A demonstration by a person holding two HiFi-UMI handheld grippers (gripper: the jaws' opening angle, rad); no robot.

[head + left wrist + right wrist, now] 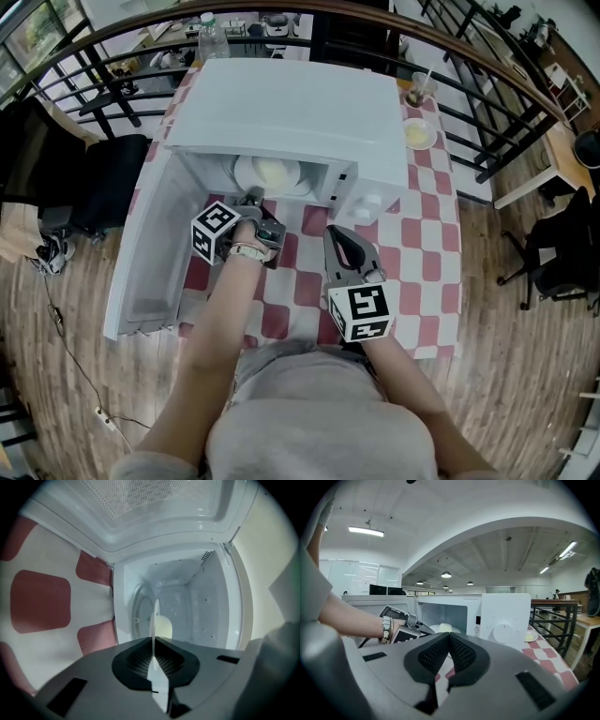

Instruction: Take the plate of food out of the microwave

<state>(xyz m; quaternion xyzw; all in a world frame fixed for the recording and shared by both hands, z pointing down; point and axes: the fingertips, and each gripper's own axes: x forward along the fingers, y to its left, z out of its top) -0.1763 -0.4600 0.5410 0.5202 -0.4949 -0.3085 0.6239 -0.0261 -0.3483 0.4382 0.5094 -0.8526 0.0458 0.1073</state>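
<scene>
Head view: a white microwave [291, 103] stands at the table's [422, 216] back left, its door [155, 244] swung open over the left edge. The plate [246, 173] lies flat and face up at the front of the cavity, carrying pale food [272, 171]. My left gripper [251, 199] reaches into the cavity mouth at the plate's near rim, forearm stretched straight ahead. My right gripper [339, 239] hovers over the table near its front edge, pointing at the control panel.

Left gripper view: my fingers are clamped on the plate's [154, 616] rim. The plate shows edge-on, a thin white line running away from me into the cavity, with the food [164, 626] bulging on one side.

Right gripper view: my fingers [461, 651] are pressed together with nothing between them. Ahead, the plate [436, 629] sits inside the open microwave, my left gripper at its edge.
</scene>
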